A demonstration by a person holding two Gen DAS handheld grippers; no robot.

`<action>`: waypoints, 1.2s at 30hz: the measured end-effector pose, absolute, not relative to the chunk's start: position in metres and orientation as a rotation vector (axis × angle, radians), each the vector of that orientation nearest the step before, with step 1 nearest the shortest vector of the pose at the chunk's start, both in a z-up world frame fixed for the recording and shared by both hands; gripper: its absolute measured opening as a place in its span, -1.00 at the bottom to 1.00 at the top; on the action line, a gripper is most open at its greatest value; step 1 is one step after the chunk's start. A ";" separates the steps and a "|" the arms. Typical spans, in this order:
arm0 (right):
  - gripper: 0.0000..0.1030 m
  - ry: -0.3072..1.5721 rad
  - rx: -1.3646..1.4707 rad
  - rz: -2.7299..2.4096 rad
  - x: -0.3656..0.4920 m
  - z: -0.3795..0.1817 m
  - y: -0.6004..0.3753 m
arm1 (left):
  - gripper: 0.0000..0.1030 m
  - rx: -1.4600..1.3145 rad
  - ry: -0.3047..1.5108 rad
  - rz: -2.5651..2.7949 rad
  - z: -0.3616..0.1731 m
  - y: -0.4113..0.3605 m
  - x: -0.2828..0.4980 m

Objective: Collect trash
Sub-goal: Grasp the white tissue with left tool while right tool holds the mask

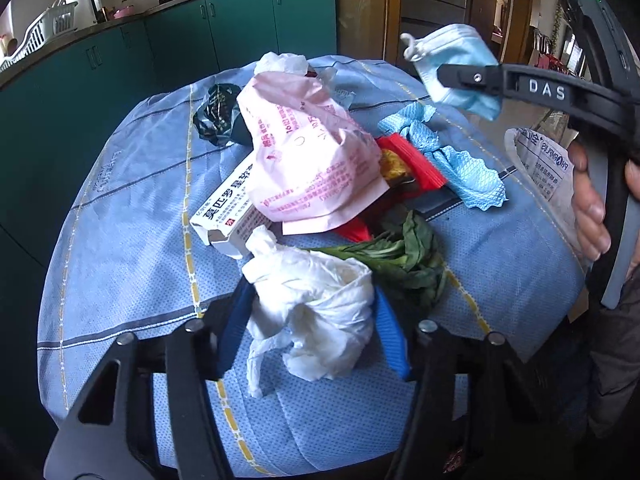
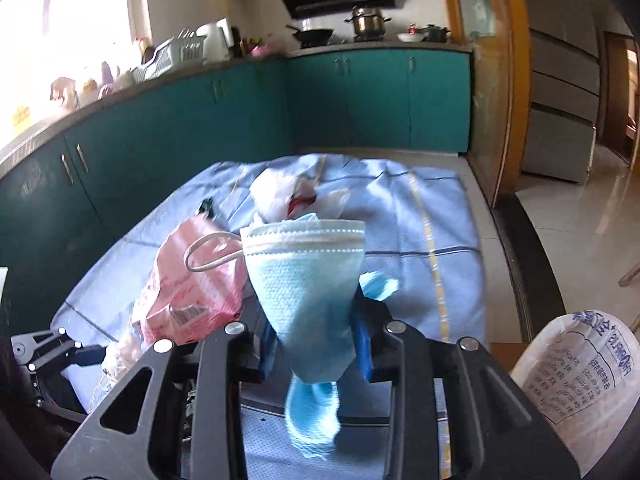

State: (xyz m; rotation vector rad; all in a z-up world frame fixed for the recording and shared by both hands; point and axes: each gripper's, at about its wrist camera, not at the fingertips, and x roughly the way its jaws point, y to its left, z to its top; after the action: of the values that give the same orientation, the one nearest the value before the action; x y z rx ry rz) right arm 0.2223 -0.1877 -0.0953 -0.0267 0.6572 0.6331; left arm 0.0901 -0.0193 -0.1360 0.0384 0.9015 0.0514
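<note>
Left wrist view: a blue cloth-covered counter [image 1: 132, 216] fills most of the frame, with teal cabinets [image 1: 240, 28] across the top. At centre lies a heap of trash: a pink printed bag [image 1: 308, 160], a white medicine box [image 1: 228, 216] under its lower left edge, wilted greens [image 1: 404, 252] to the lower right, a light blue textured cloth [image 1: 452, 160] and a dark crumpled wrapper [image 1: 218, 114] at upper left. At lower centre the left tongs [image 1: 312, 320] are closed on a crumpled white tissue [image 1: 316, 304] resting on the counter. At upper right the right tongs [image 2: 316, 336] pinch a blue face mask [image 1: 452, 68], held clear above the counter.
</note>
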 end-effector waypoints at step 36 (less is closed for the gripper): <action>-0.37 0.657 -0.126 0.593 0.212 -0.103 -0.173 | 0.05 0.055 0.807 0.111 -0.110 -0.019 0.076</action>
State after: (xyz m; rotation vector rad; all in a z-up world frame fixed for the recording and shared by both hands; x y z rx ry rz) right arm 0.2123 -0.1731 -0.1030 -0.1262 0.6573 0.5928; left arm 0.0765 -0.0194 -0.1097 0.0547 0.8069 0.1106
